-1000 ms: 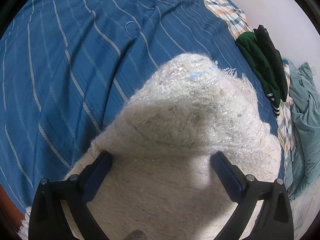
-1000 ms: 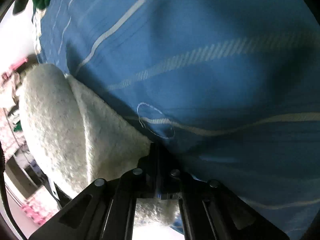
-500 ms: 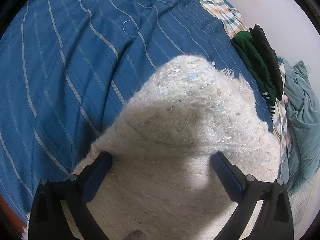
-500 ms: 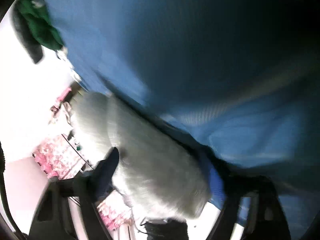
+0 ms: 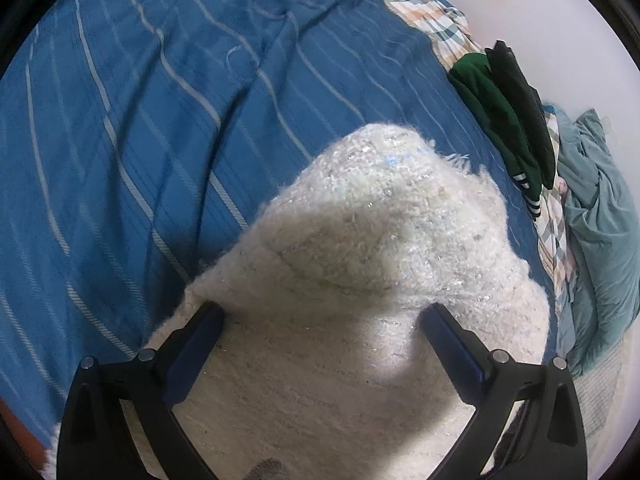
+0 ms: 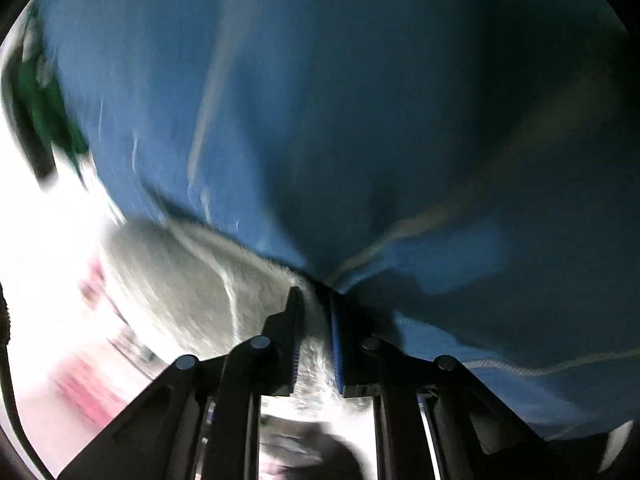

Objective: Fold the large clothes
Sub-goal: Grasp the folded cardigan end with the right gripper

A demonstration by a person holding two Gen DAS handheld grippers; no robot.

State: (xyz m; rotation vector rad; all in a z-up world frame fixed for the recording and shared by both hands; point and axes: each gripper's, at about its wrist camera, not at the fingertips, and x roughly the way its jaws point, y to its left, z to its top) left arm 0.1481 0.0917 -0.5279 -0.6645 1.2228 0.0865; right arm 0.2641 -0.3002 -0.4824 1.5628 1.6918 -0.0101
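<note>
A fluffy cream knit sweater [image 5: 380,280] lies on the blue striped bedspread [image 5: 140,140], beside folded green clothes [image 5: 496,120]. Left gripper [image 5: 320,320]: jaws wide open over it. Right gripper [image 6: 314,312]: jaws pinched on its edge. Soft, light, floppy; best gripped at hems/corners.

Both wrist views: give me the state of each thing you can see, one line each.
Left tool: open, jaws spread over the white fuzzy sweater, not gripping.
Right tool: shut on the sweater's edge; view blurred.
White fuzzy sweater: partly folded, one layer lapped over, lying on the bed.
Blue striped bedspread: spread out, wrinkled.
Green garment: folded, at the bed's edge.
Black garment: folded, lying on the green one.
Teal cloth: crumpled.
</note>
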